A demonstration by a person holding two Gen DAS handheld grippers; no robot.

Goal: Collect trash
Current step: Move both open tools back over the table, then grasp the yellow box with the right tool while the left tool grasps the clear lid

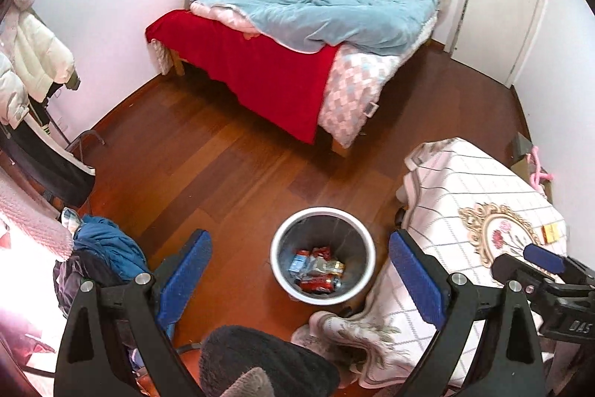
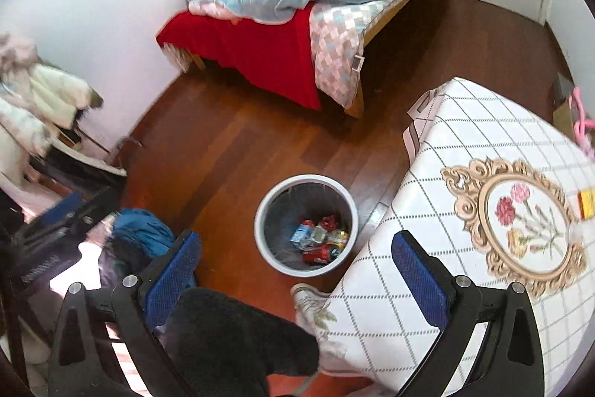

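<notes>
Trash [image 1: 316, 266]: red cans, a blue carton and crumpled wrappers sit at the bottom of the round white bin [image 1: 282, 233], which stands upright on the wood floor [image 1: 208, 166] just beside the draped table [image 1: 483, 181]. One small yellow item [image 2: 587, 204] lies on the tablecloth near the table's far edge; can't tell what it is.

Left gripper [image 1: 301, 270]: jaws wide apart, nothing between them, held above the bin so the bin shows in the gap. Right gripper [image 2: 297, 266]: jaws also spread wide, empty, looking down at bin and table edge; in the left wrist view it shows at the right over the table.

A dark fuzzy object [image 2: 238, 341] fills the bottom of both views. Blue clothes pile [image 1: 108, 244] on the left, near the bin. Bed [image 1: 297, 36] with a red blanket and light blue duvet stands against the far wall, well apart from the bin.
</notes>
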